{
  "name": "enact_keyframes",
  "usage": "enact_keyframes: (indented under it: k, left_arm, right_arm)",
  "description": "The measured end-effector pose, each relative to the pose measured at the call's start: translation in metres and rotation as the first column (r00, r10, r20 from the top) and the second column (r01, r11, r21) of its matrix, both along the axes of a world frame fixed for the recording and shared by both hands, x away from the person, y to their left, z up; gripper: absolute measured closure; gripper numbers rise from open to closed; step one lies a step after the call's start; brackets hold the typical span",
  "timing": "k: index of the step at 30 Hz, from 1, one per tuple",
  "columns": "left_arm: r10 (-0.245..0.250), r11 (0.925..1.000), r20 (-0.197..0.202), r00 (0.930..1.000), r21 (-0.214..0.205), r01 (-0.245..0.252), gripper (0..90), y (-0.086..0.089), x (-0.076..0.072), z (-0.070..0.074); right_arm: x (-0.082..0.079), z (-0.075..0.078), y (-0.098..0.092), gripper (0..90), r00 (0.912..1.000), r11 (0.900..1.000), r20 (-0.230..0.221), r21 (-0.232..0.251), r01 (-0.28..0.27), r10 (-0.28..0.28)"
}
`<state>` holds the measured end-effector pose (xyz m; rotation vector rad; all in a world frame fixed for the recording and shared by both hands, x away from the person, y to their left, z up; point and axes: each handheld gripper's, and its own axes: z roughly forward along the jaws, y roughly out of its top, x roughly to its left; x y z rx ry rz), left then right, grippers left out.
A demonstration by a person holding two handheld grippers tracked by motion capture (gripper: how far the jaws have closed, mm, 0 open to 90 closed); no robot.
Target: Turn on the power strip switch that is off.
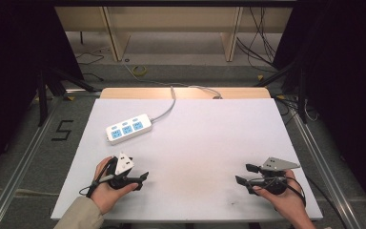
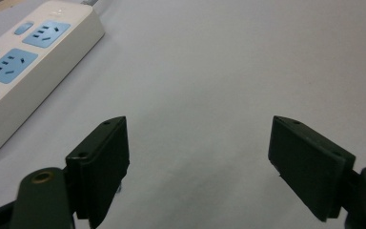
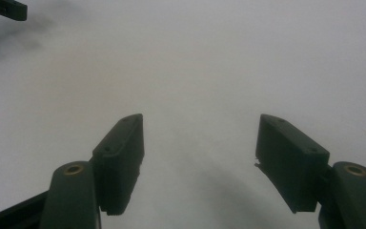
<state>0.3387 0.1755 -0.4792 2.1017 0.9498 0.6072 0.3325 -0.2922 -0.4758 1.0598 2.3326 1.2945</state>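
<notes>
A white power strip with three blue sockets lies on the counter; left tongs and right tongs gape wide, empty.

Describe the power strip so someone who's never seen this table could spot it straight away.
On the white table, look at the far left part, ahead of the left gripper. The power strip lies flat and angled there, white with three blue socket panels, its grey cable trailing off the far edge.
</notes>
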Motion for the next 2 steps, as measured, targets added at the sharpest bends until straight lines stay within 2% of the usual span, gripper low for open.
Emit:
enact_keyframes:
  k: [2]
  left_arm:
    - [-0.015, 0.9999, 0.004, 0.9999, 0.003, 0.015, 21.2, -0.0041, -0.0011, 0.0015]
  right_arm:
    - [0.0000, 0.0003, -0.0002, 34.4, 1.0000, 1.0000, 0.001, 0.001, 0.000, 0.000]
